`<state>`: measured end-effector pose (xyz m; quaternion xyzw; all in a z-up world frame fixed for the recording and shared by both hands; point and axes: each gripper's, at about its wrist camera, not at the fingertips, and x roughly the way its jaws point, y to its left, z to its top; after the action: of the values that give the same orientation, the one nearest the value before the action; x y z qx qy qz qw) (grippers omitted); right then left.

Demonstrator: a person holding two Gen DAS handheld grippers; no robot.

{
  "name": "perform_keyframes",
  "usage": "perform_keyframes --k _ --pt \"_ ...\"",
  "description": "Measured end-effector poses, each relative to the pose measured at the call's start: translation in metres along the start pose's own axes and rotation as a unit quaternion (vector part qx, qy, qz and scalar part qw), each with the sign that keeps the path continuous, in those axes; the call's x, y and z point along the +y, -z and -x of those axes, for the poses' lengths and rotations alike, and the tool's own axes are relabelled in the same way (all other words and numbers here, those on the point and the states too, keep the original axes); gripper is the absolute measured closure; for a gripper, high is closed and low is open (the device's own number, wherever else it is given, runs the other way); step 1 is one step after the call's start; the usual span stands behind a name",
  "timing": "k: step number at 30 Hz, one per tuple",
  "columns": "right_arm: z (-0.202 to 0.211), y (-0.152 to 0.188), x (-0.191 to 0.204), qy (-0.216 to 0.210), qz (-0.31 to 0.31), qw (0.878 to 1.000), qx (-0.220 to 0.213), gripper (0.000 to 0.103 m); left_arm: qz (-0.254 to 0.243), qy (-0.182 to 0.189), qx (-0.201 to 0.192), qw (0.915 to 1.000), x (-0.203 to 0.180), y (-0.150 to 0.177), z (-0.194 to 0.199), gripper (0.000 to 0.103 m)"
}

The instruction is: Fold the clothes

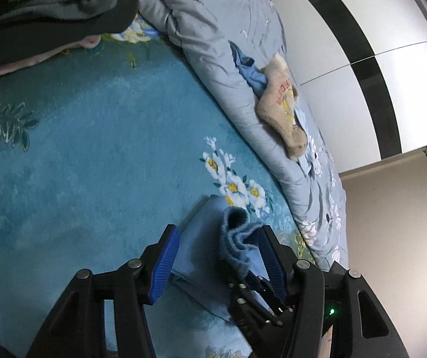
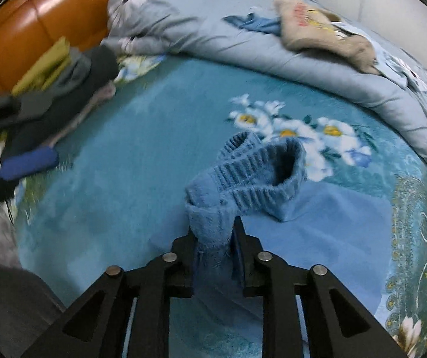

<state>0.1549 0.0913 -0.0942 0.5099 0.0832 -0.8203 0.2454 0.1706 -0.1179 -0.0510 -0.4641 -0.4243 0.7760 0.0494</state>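
Observation:
A light blue knitted garment (image 2: pixel 243 179) with a ribbed cuff lies bunched on the teal floral bed cover (image 2: pixel 153 137). My right gripper (image 2: pixel 213 238) is shut on a fold of the garment and holds it slightly raised. In the left wrist view my left gripper (image 1: pixel 216 253) is open, its blue-padded fingers (image 1: pixel 165 262) on either side of the same blue garment (image 1: pixel 234 235), without pinching it. My left gripper also shows blurred at the left edge of the right wrist view (image 2: pixel 28 164).
A stack of folded dark, grey, yellow-green and pink clothes (image 2: pixel 58 89) sits by the orange headboard (image 2: pixel 34 18). A rolled grey-blue floral quilt (image 2: pixel 243 38) lies along the far side, with a beige garment (image 2: pixel 324 26) and a blue one (image 2: pixel 258 24) on it. A white wardrobe (image 1: pixel 362 59) stands beyond.

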Motion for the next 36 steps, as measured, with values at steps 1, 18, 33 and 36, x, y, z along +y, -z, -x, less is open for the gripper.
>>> perform_keyframes --k 1,18,33,36 --pt "0.0 0.001 0.002 0.001 0.006 1.0 0.0 0.074 -0.001 -0.002 0.004 1.0 0.0 0.001 -0.001 0.044" --pt "0.077 0.046 -0.137 -0.058 -0.196 0.977 -0.066 0.053 -0.148 -0.09 0.136 0.9755 -0.057 0.022 -0.119 0.04" --pt "0.062 0.086 -0.161 -0.062 -0.261 0.962 -0.041 0.053 -0.143 -0.119 0.115 0.9758 -0.043 0.022 -0.126 0.088" --pt "0.052 0.091 -0.164 -0.06 -0.27 0.961 -0.026 0.053 -0.121 -0.136 0.136 0.9739 -0.031 0.019 -0.136 0.085"
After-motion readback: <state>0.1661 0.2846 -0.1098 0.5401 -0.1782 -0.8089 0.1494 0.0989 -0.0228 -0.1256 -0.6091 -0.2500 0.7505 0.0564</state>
